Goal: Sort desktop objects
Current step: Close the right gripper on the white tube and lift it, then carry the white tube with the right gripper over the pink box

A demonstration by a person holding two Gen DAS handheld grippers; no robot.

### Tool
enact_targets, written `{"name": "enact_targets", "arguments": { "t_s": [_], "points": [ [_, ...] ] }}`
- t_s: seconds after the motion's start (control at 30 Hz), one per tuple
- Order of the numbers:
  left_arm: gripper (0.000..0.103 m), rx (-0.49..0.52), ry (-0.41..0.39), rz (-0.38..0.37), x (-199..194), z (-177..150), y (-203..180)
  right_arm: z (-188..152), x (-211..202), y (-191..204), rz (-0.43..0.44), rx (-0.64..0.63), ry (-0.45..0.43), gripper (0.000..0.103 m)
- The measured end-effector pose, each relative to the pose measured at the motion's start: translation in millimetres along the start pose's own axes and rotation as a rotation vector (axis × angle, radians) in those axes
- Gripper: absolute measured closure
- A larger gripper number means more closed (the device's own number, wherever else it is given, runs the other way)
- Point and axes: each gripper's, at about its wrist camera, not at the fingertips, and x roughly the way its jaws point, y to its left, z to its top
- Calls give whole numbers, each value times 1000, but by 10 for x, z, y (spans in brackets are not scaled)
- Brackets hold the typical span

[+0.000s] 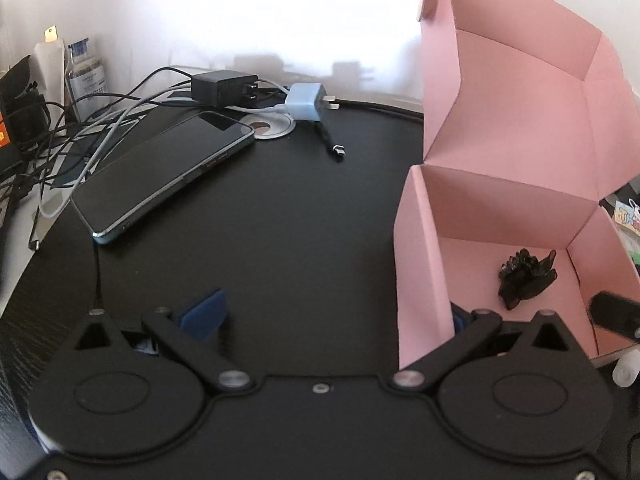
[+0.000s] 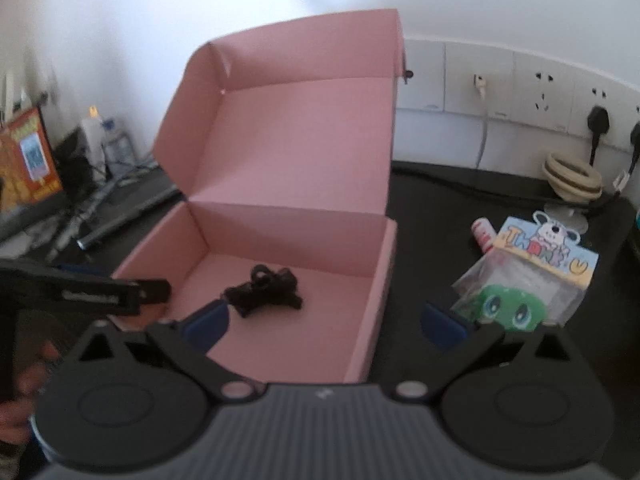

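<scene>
An open pink box (image 2: 372, 280) stands on the black desk, lid up, with a black hair clip (image 2: 264, 292) on its floor. My right gripper (image 2: 325, 325) is open over the box's near right wall, one blue fingertip (image 2: 206, 324) above the inside and the other outside. It holds nothing. In the left wrist view my left gripper (image 1: 332, 316) is open and empty, low over the desk; its right finger sits against the pink box (image 1: 424, 264). The clip (image 1: 528, 280) shows inside. A dark phone (image 1: 160, 176) and a blue charger plug (image 1: 306, 102) lie ahead.
A black adapter (image 1: 224, 86), tangled cables (image 1: 80, 132) and a loose cable end (image 1: 338, 151) lie at the back left. Right of the box are a packaged green toy (image 2: 516, 312), a small pink tube (image 2: 484, 234), a coiled beige cable (image 2: 572, 180) and wall sockets (image 2: 544, 88).
</scene>
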Motion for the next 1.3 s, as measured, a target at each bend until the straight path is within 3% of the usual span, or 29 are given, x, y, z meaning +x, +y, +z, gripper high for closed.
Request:
{"name": "enact_targets", "arguments": {
  "t_s": [0.17,0.3,0.57,0.8,1.3],
  "points": [
    [0,-14,-21,-35,-45,1,47,-29,-403,-164,-16,61,-117,1],
    [0,-34,-61,-57,-133,5,72,-277,-692,-194,-85,-14,-176,1],
    [0,-33,-89,-39,-128,-21,50,-606,-587,-78,-185,-221,-54,1],
    [0,-45,-88,-41,-114,-18,86,-567,-373,-108,-174,-375,8,1],
    [0,-20,-57,-58,-89,-73,12,-555,-242,-340,-145,-265,42,7]
  ]
}}
